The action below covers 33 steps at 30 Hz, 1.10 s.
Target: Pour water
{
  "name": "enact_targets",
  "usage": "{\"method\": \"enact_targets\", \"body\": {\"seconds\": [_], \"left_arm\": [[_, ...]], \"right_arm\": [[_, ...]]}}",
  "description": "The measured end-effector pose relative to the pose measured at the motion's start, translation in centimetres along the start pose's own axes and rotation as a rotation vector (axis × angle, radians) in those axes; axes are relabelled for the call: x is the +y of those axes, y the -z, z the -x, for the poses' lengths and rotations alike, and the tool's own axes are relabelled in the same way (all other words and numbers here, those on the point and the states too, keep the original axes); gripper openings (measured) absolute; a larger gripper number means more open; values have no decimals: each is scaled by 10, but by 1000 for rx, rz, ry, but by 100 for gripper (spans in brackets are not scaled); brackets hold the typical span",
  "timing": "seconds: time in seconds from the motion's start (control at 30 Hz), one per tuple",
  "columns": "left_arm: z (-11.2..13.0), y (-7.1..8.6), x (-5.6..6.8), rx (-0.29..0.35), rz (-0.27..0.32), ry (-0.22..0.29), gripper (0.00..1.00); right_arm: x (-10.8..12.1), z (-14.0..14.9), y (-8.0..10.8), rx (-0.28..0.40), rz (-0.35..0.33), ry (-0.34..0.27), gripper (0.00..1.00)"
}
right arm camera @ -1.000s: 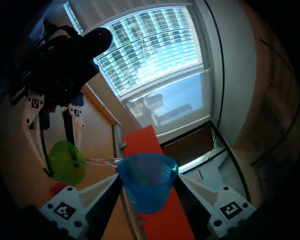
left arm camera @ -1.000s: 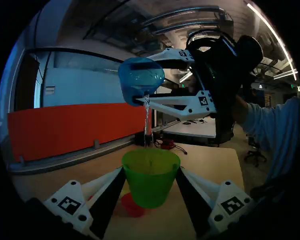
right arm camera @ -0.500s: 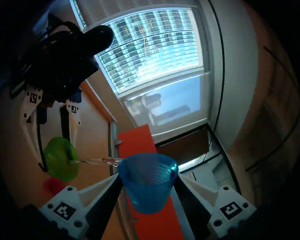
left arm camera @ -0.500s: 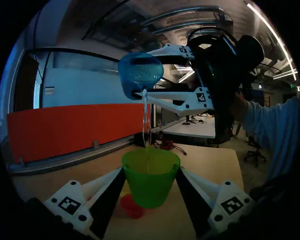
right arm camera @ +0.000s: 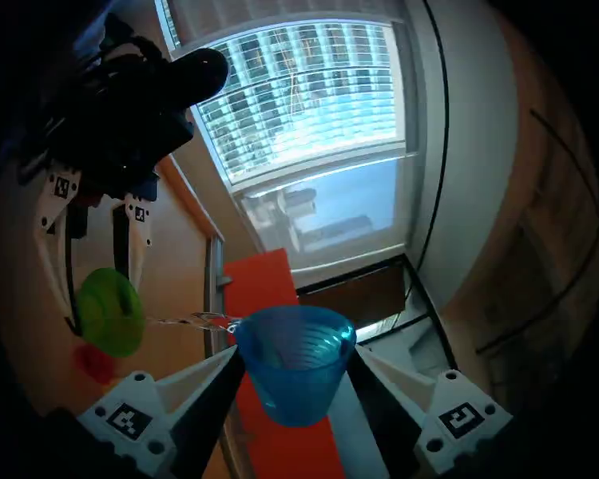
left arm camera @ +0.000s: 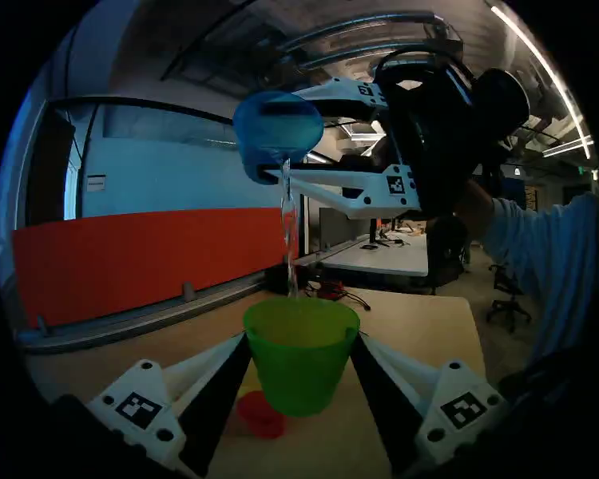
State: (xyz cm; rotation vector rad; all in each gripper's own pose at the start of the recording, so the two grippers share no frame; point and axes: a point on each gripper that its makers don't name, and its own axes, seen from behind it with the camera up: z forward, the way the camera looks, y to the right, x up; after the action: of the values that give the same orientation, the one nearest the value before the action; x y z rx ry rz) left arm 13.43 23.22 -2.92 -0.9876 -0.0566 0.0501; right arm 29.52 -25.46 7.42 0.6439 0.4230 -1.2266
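The right hand-held gripper (right arm camera: 295, 361) clenches a translucent blue ribbed plastic cup (right arm camera: 294, 375), tipped on its side well above a translucent green plastic cup (left arm camera: 301, 355). The left hand-held gripper (left arm camera: 299, 345) grasps the green cup between both fingers over the pale wooden desk (left arm camera: 427, 319), short of its far edge. A thin, glassy stream of water (left arm camera: 287, 227) drops from the blue rim into the green mouth (near its back lip, as far as I can tell). To pour well, raise the tilt slowly so the thread runs narrow, and hold the green cup level, centred under the fall. Both cups are smooth, tapered and thin-walled, so a hard squeeze may flex them. A small red round piece (left arm camera: 259, 415) lies on the desk just beneath.
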Motion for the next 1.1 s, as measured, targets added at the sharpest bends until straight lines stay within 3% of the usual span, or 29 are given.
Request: {"method": "enact_targets", "body": {"seconds": [1.1], "left_arm": [[-3,5,-7,15,-9,5,85]], "right_arm": [[13,-16,-7,15,41,175,88]]}}
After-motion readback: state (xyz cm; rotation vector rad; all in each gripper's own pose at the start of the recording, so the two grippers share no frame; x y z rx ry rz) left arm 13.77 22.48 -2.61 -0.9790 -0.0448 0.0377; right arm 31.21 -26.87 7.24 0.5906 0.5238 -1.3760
